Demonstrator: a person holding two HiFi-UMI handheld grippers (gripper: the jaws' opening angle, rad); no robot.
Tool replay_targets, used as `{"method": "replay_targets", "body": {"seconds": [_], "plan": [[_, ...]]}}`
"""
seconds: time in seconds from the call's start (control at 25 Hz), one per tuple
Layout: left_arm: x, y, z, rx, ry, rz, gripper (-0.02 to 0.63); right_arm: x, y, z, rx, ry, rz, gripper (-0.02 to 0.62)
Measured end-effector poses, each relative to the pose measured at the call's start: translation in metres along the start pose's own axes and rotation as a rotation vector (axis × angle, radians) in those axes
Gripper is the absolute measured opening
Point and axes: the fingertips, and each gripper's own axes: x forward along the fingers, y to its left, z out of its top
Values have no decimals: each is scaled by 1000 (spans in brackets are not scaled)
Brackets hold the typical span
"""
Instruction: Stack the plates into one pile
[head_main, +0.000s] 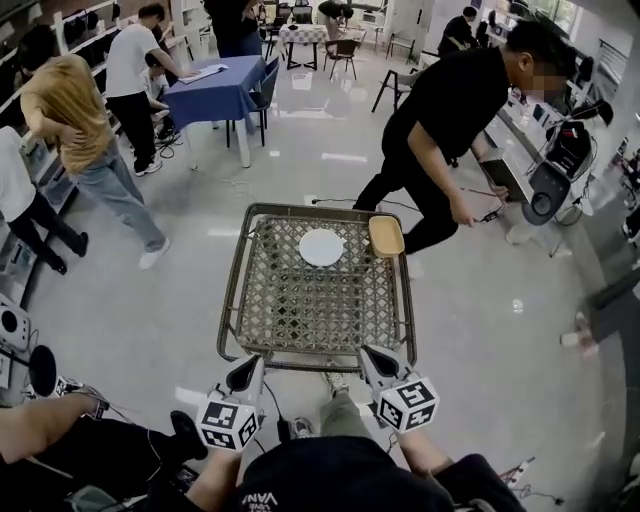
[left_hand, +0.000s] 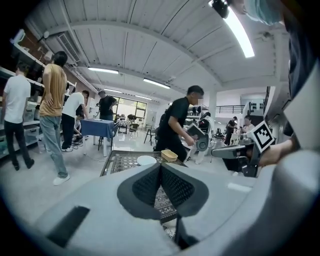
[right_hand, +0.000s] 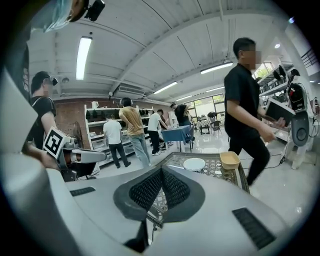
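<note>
Near field. The left gripper (head_main: 244, 378) and the right gripper (head_main: 376, 366) are held side by side at the near rim of the table (head_main: 231, 300), one towards each near corner, each carrying its marker cube. Both point forward and slightly down. In the left gripper view the left gripper's (left_hand: 161, 173) pads are pressed together with nothing between them. The right gripper view shows the right gripper (right_hand: 161, 176) clenched in the same way, and empty.

Middle field. The table is a metal lattice top inside a raised frame. Its near and central lattice is bare. At the far edge lie the white round plate (head_main: 321, 247) and, to its right in the far right corner, the tan square dish (head_main: 386, 235). The two are near each other but not touching, and neither is stacked.

Far field. A person in black (head_main: 432, 120) strides just beyond the far right corner of the table. Open pale floor (head_main: 180, 300) borders the left and right sides. Further off stand a blue-clothed table (head_main: 214, 90) and several people along shelving on the left.
</note>
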Motion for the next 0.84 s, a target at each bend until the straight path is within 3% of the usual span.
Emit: {"method": "replay_targets", "body": {"seconds": [0.16,0.44,0.84], "plan": [[-22,0,8,47,-34,46,20,-10,11,3,-8,-11,-5,0],[-46,2,1,35,-68,87,20,-16,26,6,-28,-48,-6,0],[-55,6,14,47,-98,81,20,-20,35,25,-22,-97,-11,0]]}}
